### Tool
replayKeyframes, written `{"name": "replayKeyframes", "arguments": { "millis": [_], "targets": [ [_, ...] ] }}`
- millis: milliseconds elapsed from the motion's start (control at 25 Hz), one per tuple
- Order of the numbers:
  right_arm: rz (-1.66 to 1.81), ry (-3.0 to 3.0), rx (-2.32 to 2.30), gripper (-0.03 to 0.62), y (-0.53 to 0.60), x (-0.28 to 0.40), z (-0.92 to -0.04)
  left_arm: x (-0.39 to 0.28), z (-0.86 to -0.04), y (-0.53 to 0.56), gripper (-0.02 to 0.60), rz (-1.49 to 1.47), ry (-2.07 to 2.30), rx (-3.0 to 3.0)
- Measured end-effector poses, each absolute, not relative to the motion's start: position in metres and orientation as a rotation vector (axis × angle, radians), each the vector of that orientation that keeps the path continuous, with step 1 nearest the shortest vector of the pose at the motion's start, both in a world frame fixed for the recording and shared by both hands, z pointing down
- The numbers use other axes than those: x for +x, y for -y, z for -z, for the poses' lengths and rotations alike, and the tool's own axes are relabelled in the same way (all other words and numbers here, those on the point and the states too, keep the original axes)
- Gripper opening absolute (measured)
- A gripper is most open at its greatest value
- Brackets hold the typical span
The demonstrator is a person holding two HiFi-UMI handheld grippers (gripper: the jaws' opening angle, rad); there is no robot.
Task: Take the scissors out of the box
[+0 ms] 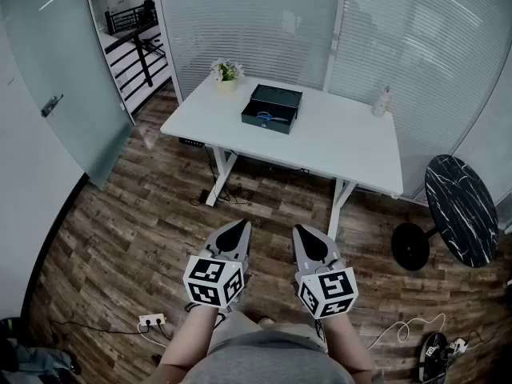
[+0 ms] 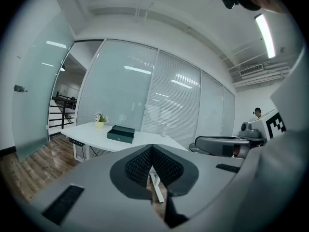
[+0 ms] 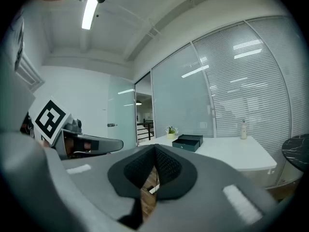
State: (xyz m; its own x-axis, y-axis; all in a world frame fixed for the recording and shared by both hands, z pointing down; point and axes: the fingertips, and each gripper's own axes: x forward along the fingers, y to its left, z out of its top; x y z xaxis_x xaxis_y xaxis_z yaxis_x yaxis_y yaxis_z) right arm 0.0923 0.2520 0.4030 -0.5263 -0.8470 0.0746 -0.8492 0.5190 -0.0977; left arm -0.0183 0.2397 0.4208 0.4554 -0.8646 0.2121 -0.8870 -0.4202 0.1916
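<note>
1. Standing well back from the white desk (image 1: pixel 352 146), the person holds both tools low over the wood floor (image 1: pixel 128 238), short of the desk's near edge and aimed toward it.
2. Left gripper (image 1: pixel 240 225) is clenched. In the left gripper view its ribbed pads meet at the tip, with nothing caught between them.
3. Right gripper (image 1: pixel 300 230) is likewise clenched and empty, side by side with the left one on the near side of the desk.
4. On the desk, toward its far-left part, sits a dark open box (image 1: pixel 270 126). The scissors (image 1: pixel 264 116) lie inside it — only their blue handles can be made out — well apart from both grippers.
5. A small potted plant (image 1: pixel 228 74) stands at the desk's far-left corner, just beyond the box.
6. A pale bottle (image 1: pixel 382 102) stands near the desk's far-right corner, well apart from the box.
7. To the right of the desk is a round black marble-topped table (image 1: pixel 462 210). To the desk's left is a frosted glass door (image 1: pixel 60 78).
8. A power strip (image 1: pixel 150 320) lies on the floor on the near side of the desk — close to the person's left arm.
</note>
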Motion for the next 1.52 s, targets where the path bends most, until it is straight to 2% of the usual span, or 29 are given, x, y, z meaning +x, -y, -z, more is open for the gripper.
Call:
{"name": "replayKeyframes", "arguments": {
  "millis": [1040, 1520],
  "targets": [
    [-0.259, 2.753, 1.504, 0.009, -0.247, 0.08, -0.41, -0.031, -0.433, -0.243, 0.005, -0.153, 1.495, 2.393],
    [-0.222, 2.697, 1.537, 0.011, -0.175, 0.083, -0.418, -0.033, -0.443, -0.161, 0.005, -0.139, 1.474, 2.387]
  ]
}}
